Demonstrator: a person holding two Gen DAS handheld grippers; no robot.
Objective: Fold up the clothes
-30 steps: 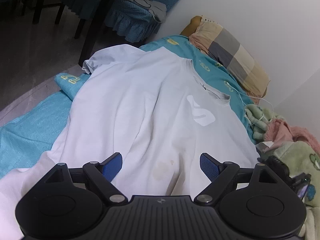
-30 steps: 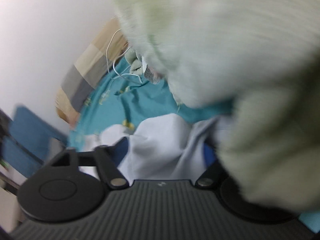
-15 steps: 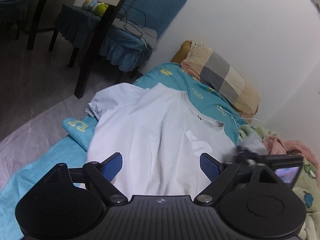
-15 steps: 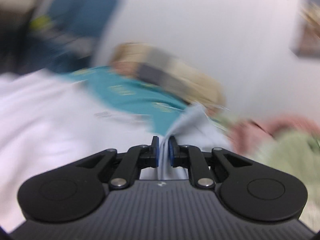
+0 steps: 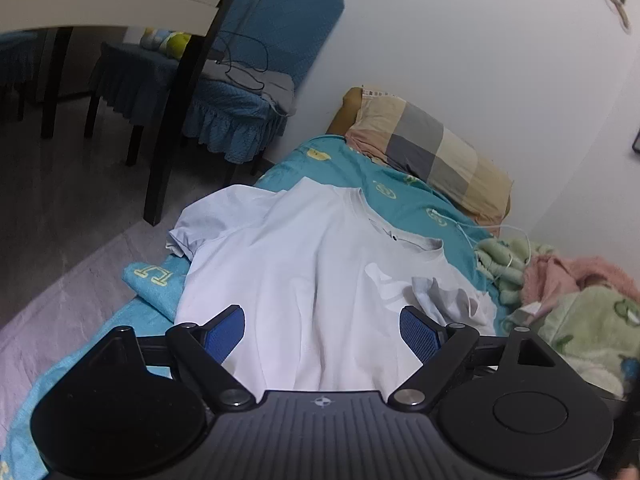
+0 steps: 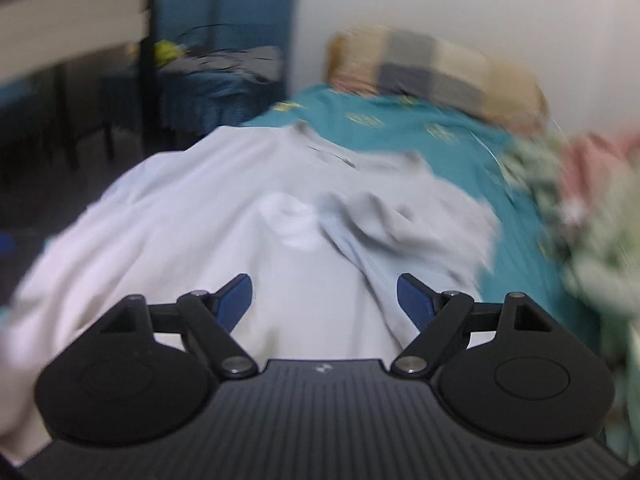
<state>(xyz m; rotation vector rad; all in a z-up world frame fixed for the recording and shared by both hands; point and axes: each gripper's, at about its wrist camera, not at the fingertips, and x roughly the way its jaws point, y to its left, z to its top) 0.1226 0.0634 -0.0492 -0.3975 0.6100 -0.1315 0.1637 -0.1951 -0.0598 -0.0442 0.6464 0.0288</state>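
A white T-shirt [image 5: 304,272] lies spread on the teal bedsheet [image 5: 404,204], collar toward the pillow. Its right sleeve [image 5: 444,296] is folded in and lies crumpled on the chest beside the pale logo. My left gripper [image 5: 322,324] hovers open above the shirt's lower half, nothing between its blue pads. The right wrist view is blurred; there the shirt [image 6: 208,232] fills the middle and the rumpled sleeve [image 6: 384,220] lies ahead. My right gripper [image 6: 324,296] has its jaws opening wide above the shirt, with nothing between them.
A checked pillow [image 5: 428,152] lies at the head of the bed against the white wall. Green and pink fleece blankets [image 5: 568,304] are heaped to the right. On the left are grey floor, a black table leg [image 5: 176,116] and a blue-covered chair [image 5: 248,92].
My right gripper, shut on the sleeve's edge half a second ago, has let it go and opened; the sleeve now lies folded on the chest. The left gripper rose slightly and rolled.
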